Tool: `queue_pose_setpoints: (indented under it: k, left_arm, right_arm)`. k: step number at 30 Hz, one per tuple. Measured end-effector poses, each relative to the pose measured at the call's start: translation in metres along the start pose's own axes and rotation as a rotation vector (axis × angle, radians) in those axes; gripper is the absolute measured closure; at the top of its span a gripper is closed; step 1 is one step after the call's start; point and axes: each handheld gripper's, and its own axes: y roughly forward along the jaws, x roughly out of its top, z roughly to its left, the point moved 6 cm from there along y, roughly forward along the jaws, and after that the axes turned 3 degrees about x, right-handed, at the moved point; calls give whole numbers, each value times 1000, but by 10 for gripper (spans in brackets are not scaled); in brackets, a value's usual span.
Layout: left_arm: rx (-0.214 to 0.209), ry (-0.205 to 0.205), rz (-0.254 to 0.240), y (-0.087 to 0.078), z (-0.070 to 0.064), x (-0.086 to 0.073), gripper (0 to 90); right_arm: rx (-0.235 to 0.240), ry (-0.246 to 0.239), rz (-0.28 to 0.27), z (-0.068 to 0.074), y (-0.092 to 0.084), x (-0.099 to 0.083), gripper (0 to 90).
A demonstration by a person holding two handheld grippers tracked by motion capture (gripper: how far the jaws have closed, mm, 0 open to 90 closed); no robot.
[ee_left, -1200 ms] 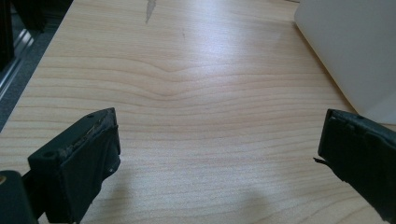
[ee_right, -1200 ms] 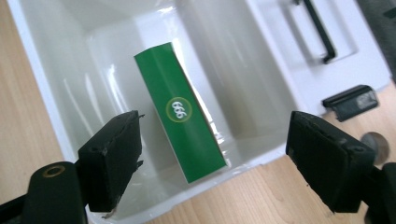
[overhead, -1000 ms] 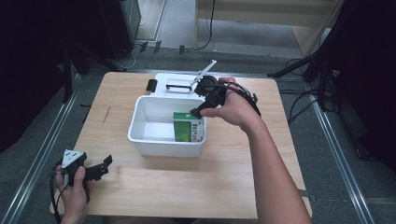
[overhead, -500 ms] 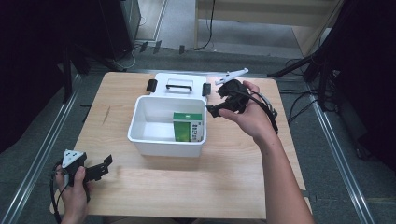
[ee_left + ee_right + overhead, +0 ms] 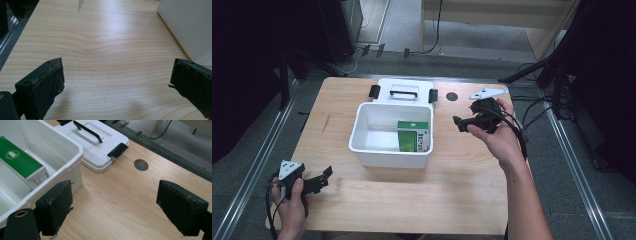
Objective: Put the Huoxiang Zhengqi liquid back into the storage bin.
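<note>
A white plastic bin (image 5: pixel 362 145) (image 5: pixel 72 157) stands mid-table. A green and white box (image 5: pixel 413 135) (image 5: pixel 22 161) lies inside it against the right wall. The bin's white lid (image 5: pixel 402 92) (image 5: pixel 100 142), with a black handle and black latches, lies flat behind the bin. My right gripper (image 5: pixel 460 123) (image 5: pixel 113 207) hovers open to the right of the bin, nothing between its jaws. My left gripper (image 5: pixel 323 177) (image 5: pixel 116 85) rests open at the table's front left corner, over bare wood, with the bin's wall (image 5: pixel 185 22) ahead of it.
A round grey cable hole (image 5: pixel 452 96) (image 5: pixel 141 164) sits in the table (image 5: pixel 452 200) behind the right gripper. Metal rails run along both sides of the table. Cables lie on the floor beyond the far edge.
My right gripper has let go of the green box, now in the bin, and drawn back to the right, away from the bin. The left gripper has not moved.
</note>
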Motion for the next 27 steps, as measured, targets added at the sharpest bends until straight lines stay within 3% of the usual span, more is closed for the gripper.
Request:
queue_pose_setpoints:
  k: [14, 27]
  left_arm:
    - [1, 1, 0, 0, 0, 0, 1]
    - [1, 4, 2, 0, 0, 0, 1]
  right_arm:
    - [-39, 90, -11, -28, -19, -49, 138]
    - [-115, 187, -35, -59, -39, -106, 140]
